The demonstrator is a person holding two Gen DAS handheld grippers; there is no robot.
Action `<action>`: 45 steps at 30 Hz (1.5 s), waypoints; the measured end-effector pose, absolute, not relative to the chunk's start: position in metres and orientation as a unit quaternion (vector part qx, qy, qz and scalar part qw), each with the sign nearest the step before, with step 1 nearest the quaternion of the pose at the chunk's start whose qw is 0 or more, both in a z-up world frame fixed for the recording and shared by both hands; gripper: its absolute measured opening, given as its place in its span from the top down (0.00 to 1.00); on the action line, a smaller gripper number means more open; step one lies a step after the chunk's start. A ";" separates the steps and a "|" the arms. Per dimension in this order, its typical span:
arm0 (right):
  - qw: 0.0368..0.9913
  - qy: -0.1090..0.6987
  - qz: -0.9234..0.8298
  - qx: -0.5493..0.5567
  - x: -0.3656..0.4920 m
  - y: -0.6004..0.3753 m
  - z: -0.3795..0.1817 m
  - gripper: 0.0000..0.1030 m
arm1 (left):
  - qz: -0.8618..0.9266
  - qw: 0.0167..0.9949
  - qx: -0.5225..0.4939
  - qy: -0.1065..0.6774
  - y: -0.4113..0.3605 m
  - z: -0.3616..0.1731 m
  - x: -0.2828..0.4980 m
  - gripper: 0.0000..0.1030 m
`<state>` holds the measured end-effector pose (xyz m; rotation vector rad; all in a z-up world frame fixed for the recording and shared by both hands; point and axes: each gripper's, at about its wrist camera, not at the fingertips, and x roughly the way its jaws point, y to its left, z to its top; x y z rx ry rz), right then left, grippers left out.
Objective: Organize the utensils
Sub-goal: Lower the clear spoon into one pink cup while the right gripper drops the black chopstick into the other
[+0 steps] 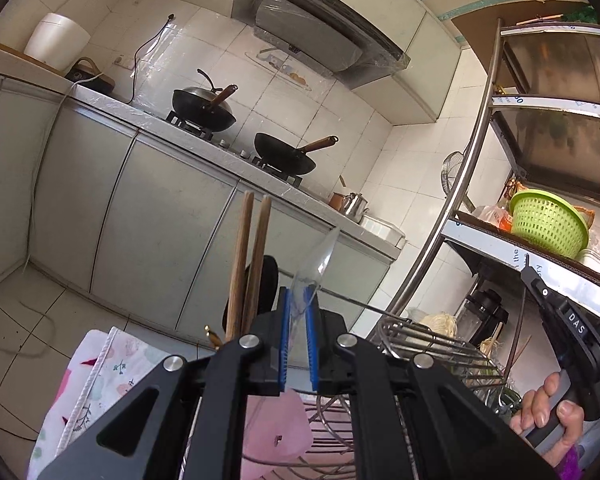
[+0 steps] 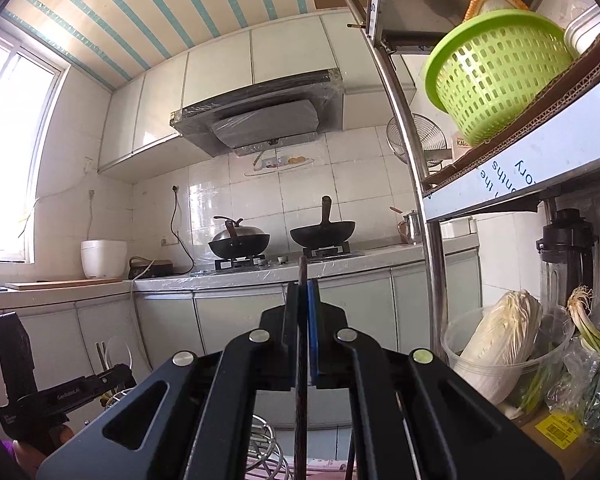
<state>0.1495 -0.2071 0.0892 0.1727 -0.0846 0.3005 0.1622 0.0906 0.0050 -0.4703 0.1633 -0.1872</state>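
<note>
My left gripper point(image 1: 299, 300) is shut on a clear plastic utensil point(image 1: 318, 258) whose flat end points up and away. Two wooden chopsticks point(image 1: 248, 264) stand upright just left of it, beside a dark spoon-like utensil point(image 1: 266, 284). A wire utensil rack point(image 1: 428, 340) sits below and to the right. My right gripper point(image 2: 302, 292) is shut on a thin dark chopstick point(image 2: 301, 360) that runs upright between the pads. The right gripper body shows at the right edge of the left wrist view point(image 1: 572, 332), the left one at the lower left of the right wrist view point(image 2: 60, 392).
A counter with two black woks point(image 1: 284, 154) on a stove runs across the back. A metal shelf rack point(image 1: 476, 184) stands at the right with a green basket point(image 1: 548, 224), cabbage point(image 2: 496, 348) and scallions. A patterned cloth point(image 1: 96, 384) lies at lower left.
</note>
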 end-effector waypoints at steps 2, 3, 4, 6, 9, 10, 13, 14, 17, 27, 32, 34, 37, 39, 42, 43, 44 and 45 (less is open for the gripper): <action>0.985 -0.045 0.148 0.082 0.153 -0.205 0.089 0.95 | -0.092 0.966 -0.226 0.084 0.090 0.000 0.158 0.93; 0.985 -0.046 0.146 0.079 0.154 -0.204 0.088 0.95 | -0.092 0.967 -0.224 0.085 0.089 -0.001 0.156 0.93; 0.985 -0.048 0.145 0.075 0.156 -0.203 0.087 0.95 | -0.091 0.967 -0.222 0.085 0.088 -0.002 0.155 0.93; 0.986 -0.051 0.144 0.069 0.160 -0.200 0.085 0.95 | -0.091 0.967 -0.222 0.086 0.089 -0.004 0.153 0.93; 0.987 -0.062 0.135 0.054 0.162 -0.195 0.078 0.95 | -0.092 0.966 -0.223 0.088 0.090 -0.005 0.153 0.93; 0.988 -0.065 0.133 0.048 0.162 -0.194 0.075 0.95 | -0.092 0.967 -0.222 0.088 0.090 -0.006 0.153 0.93; 0.989 -0.058 0.130 0.042 0.164 -0.193 0.064 0.95 | -0.092 0.966 -0.223 0.092 0.090 -0.007 0.153 0.93; 0.989 -0.052 0.130 0.043 0.164 -0.193 0.060 0.95 | -0.093 0.966 -0.223 0.093 0.090 -0.008 0.153 0.93; 0.990 -0.041 0.130 0.040 0.159 -0.193 0.053 0.95 | -0.093 0.966 -0.221 0.099 0.089 -0.009 0.152 0.93; 0.989 0.049 0.128 0.054 0.140 -0.195 0.032 0.95 | -0.061 0.967 -0.191 0.155 0.076 -0.008 0.144 0.93; 0.984 0.107 0.126 0.067 0.139 -0.195 0.025 0.95 | -0.042 0.967 -0.170 0.186 0.072 -0.007 0.138 0.93; 0.982 0.122 0.126 0.071 0.138 -0.195 0.021 0.95 | -0.035 0.967 -0.156 0.198 0.068 -0.006 0.136 0.93; 0.978 0.151 0.129 0.067 0.139 -0.193 0.019 0.95 | -0.028 0.967 -0.140 0.211 0.063 -0.004 0.134 0.93; 0.974 0.172 0.131 0.065 0.140 -0.190 0.018 0.95 | -0.023 0.967 -0.131 0.218 0.060 -0.002 0.132 0.92; 0.969 0.200 0.133 0.065 0.143 -0.186 0.019 0.94 | -0.018 0.966 -0.122 0.227 0.057 0.001 0.131 0.90; 0.966 0.213 0.131 0.063 0.144 -0.185 0.018 0.94 | -0.017 0.966 -0.121 0.230 0.056 0.002 0.130 0.85; 0.963 0.226 0.131 0.064 0.145 -0.185 0.017 0.93 | -0.016 0.965 -0.119 0.232 0.056 0.003 0.129 0.82; 0.959 0.240 0.133 0.068 0.147 -0.185 0.015 0.92 | -0.014 0.965 -0.118 0.233 0.055 0.004 0.128 0.78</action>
